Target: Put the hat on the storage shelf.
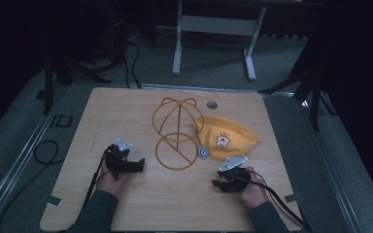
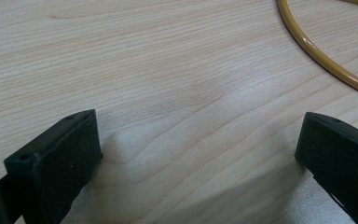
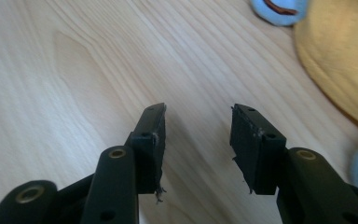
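Observation:
A yellow cap with a small cartoon patch lies flat on the wooden table, right of centre. Its edge fills the upper right of the right gripper view. A gold wire hat stand rises beside the cap, and its round base ring curves through the left gripper view. My left gripper rests on the table left of the ring, open with bare wood between the jaws. My right gripper sits below the cap, open and holding nothing.
A round grey grommet is set in the table near its far edge. A small light-blue tag lies at the cap's left rim. Cables trail off both grippers toward the near edge. A white desk frame stands on the floor beyond.

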Demonstrator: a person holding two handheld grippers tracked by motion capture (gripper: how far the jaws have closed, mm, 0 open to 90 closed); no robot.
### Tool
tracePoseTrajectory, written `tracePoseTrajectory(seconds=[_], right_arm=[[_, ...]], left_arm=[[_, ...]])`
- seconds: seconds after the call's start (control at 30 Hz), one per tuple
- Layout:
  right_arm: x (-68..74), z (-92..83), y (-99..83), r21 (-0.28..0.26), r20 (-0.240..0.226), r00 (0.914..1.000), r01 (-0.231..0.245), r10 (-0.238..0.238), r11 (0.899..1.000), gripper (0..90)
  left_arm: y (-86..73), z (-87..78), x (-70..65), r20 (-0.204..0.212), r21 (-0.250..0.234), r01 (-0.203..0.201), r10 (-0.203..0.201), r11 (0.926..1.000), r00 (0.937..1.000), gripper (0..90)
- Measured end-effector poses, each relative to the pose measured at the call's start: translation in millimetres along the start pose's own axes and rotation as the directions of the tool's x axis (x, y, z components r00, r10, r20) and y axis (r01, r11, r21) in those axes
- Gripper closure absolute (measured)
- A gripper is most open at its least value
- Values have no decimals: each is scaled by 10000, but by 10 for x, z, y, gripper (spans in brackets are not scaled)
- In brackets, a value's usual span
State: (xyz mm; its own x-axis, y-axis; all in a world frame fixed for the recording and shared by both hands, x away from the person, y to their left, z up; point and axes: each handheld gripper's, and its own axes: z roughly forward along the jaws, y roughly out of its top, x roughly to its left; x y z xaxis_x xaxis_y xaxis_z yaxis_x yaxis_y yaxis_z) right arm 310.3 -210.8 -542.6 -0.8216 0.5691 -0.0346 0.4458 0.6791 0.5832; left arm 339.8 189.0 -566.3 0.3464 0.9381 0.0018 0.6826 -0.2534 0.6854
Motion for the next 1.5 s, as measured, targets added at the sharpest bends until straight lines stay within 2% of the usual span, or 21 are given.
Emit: tracePoseTrajectory(seconds=[0.13,0.23,0.33,0.4,0.5,0.63,0.73,0.9,1.0,1.1,1.13,1.3,1.33,1.5], right_arm=[[-42,-36,4,336,347,9988,338,-350,9989,540],[-67,-68,13,367,470,9979,423,-440,9984,538],[-123,-117,39,168,623,9970,456,-466,9988,542],[-142,-128,54,41,553,9978,373,-375,9993,545],[-138,-124,94,107,667,9968,428,-435,9990,546],[-94,-100,234,-21,681,9961,561,-558,9984,556],[-68,-63,374,-141,700,9951,707,-695,9974,569],[-48,-22,502,-211,793,9939,785,-766,9967,575],[-12,41,628,-200,1063,9904,910,-884,9956,575],[-5,77,673,-183,1192,9892,881,-853,9959,572],[-10,124,719,-247,1362,9877,808,-767,9964,572],[-28,239,770,-406,1582,9855,680,-607,9969,571],[-50,305,762,-474,1828,9822,536,-441,9974,564],[-72,397,762,-649,2013,9788,519,-378,9965,563]], left_arm=[[0,-1,0,-8,9,-3,3,10000,10000,1],[1,-1,-1,-8,11,3,-3,10000,10000,1],[1,0,-2,-5,-5,26,-26,10000,10000,1],[1,0,-2,-5,-6,28,-28,10000,10000,1],[0,1,-2,4,-14,30,-30,10000,10000,1],[0,1,-2,5,-18,30,-30,10000,10000,1],[0,1,-2,10,-12,28,-28,10000,10000,1],[1,0,-2,8,-8,26,-26,10000,10000,1],[1,0,-2,8,-1,27,-27,10000,10000,1],[1,-1,-1,8,1,24,-24,10000,10000,1],[1,-1,-1,10,2,24,-24,10000,10000,1],[1,0,-2,9,-4,27,-27,10000,10000,1],[1,0,-1,8,-4,26,-26,10000,10000,1],[1,0,-1,8,-5,26,-26,10000,10000,1]])
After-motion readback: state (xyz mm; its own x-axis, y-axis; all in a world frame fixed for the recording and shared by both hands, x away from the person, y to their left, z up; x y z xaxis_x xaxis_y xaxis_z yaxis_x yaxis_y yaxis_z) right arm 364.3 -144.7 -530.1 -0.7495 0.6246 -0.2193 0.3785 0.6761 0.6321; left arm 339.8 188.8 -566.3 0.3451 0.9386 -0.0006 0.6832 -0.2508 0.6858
